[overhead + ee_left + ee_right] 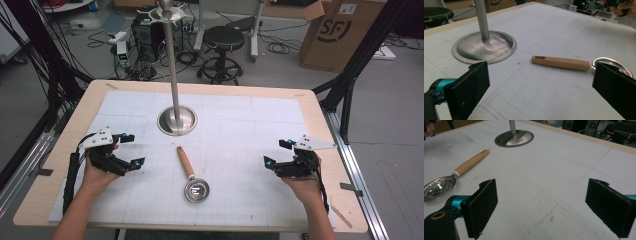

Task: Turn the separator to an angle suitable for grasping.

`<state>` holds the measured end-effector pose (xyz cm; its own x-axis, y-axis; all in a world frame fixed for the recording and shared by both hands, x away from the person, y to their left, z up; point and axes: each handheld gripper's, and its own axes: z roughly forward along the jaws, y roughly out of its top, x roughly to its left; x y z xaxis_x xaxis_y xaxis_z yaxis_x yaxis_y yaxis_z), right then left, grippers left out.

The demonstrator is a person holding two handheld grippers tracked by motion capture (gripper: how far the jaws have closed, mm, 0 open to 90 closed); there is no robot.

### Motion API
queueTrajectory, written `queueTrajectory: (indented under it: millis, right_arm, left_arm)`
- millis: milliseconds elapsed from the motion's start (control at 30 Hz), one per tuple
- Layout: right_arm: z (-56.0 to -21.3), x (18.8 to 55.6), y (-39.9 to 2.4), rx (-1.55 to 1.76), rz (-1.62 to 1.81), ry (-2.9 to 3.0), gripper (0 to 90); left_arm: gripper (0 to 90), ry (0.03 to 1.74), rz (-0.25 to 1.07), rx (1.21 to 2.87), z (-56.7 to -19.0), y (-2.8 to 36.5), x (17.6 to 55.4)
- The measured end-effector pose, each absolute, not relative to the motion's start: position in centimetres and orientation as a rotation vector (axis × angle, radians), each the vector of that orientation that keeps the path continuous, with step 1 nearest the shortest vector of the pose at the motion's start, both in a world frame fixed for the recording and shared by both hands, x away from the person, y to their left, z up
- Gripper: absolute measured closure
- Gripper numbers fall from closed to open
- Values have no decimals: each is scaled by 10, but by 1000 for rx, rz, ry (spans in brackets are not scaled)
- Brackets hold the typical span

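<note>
Resting on the white gridded mat point(240, 125) at its left side, the left gripper point(131, 149) has its jaws spread wide around nothing. Near the middle lies a metal scoop with a pale wooden handle point(190, 172), bowl toward the person, just in front of a steel pole's round base point(177, 120). Well apart on the right, the right gripper point(277, 152) also gapes empty.
</note>
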<state>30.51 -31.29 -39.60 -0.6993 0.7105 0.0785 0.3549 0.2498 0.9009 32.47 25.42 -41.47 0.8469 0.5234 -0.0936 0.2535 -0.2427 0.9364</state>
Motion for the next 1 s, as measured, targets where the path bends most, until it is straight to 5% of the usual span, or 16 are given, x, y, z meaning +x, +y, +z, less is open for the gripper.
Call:
queueTrajectory:
  millis: [600,633,767,833,1000]
  right_arm:
    - [-398,302,-314,983,1371,2196,95]
    - [-399,302,-314,987,1360,2205,95]
    - [-399,301,-314,991,1348,2213,95]
    - [-399,300,-314,984,1349,2212,95]
    - [-400,302,-312,978,1339,2226,95]
  left_arm:
    - [31,558,260,1822,-414,239,331]
    - [115,547,240,1817,-414,237,333]
    - [164,525,233,1823,-412,232,333]
    - [295,491,206,1844,-410,227,335]
    - [434,467,183,1866,-407,211,341]
